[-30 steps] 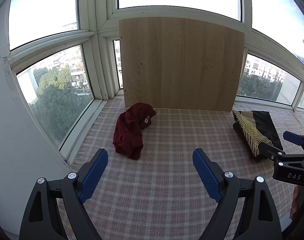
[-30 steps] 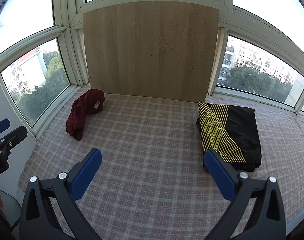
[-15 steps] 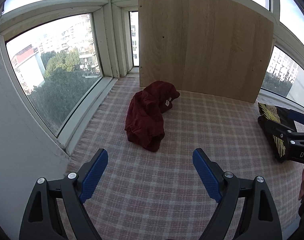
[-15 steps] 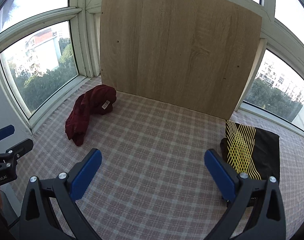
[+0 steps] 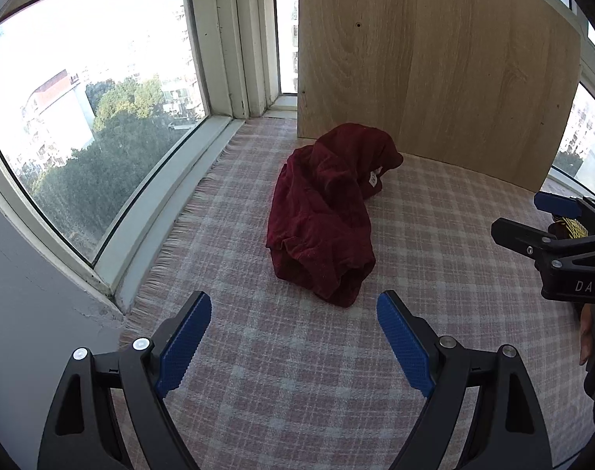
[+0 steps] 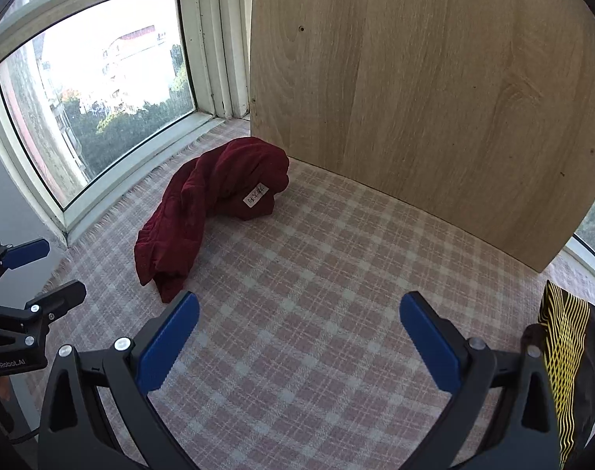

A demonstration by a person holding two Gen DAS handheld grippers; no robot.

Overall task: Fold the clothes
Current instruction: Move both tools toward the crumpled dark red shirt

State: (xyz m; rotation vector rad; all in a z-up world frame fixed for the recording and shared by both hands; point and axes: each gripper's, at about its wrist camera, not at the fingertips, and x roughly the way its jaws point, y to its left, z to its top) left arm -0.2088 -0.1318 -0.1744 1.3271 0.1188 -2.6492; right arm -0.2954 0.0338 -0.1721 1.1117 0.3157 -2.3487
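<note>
A crumpled dark red garment point(image 5: 328, 211) with a small white label lies on the pink checked cloth point(image 5: 305, 391), near the wooden board; it also shows in the right wrist view point(image 6: 215, 199). My left gripper point(image 5: 293, 337) is open and empty, just short of the garment's near end. My right gripper point(image 6: 297, 337) is open and empty, to the right of the garment and apart from it. Each gripper shows at the edge of the other's view.
An upright wooden board point(image 6: 434, 90) stands behind the garment. A folded black garment with yellow stripes point(image 6: 571, 360) lies at the right. Windows point(image 5: 93, 117) and a white sill border the cloth on the left.
Both grippers have moved forward and left toward the red garment, which now looks larger and nearer. The folded black garment has slid to the right edge of view. Both stay open.
</note>
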